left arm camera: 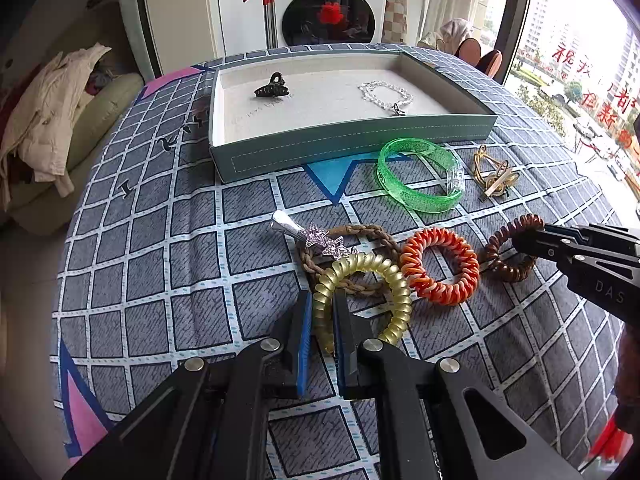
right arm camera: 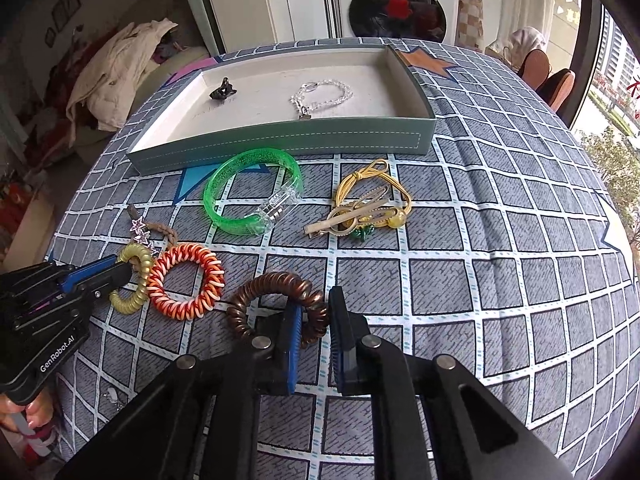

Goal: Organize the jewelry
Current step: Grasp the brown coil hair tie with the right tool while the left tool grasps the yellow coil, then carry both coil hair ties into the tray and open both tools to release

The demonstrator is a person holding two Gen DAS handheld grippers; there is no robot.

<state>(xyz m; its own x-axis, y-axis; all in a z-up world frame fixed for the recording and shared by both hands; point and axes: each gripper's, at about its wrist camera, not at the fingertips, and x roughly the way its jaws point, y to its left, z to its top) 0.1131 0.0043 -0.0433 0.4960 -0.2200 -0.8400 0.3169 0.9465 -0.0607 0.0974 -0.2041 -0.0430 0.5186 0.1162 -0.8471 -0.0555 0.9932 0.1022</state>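
Observation:
My left gripper [left arm camera: 325, 314] is shut on the near left side of a yellow spiral hair tie [left arm camera: 400, 300], which lies on the checked cloth. My right gripper [right arm camera: 316, 322] is shut on the near right side of a brown spiral hair tie [right arm camera: 272, 283]. An orange-and-white spiral tie [left arm camera: 440, 266] lies between the two. Behind them stands a teal tray [left arm camera: 352, 148] with a white floor. It holds a black claw clip [left arm camera: 272, 87] and a clear bead bracelet [left arm camera: 384, 94]. In the right wrist view the left gripper [right arm camera: 120, 276] comes in from the left.
A green bangle [right arm camera: 248, 192] and a bundle of gold elastics with clips [right arm camera: 368, 208] lie in front of the tray. A star hair clip [left arm camera: 320, 240] rests on a braided brown band [left arm camera: 372, 232] beside the yellow tie. A washing machine [left arm camera: 328, 4] stands behind the table.

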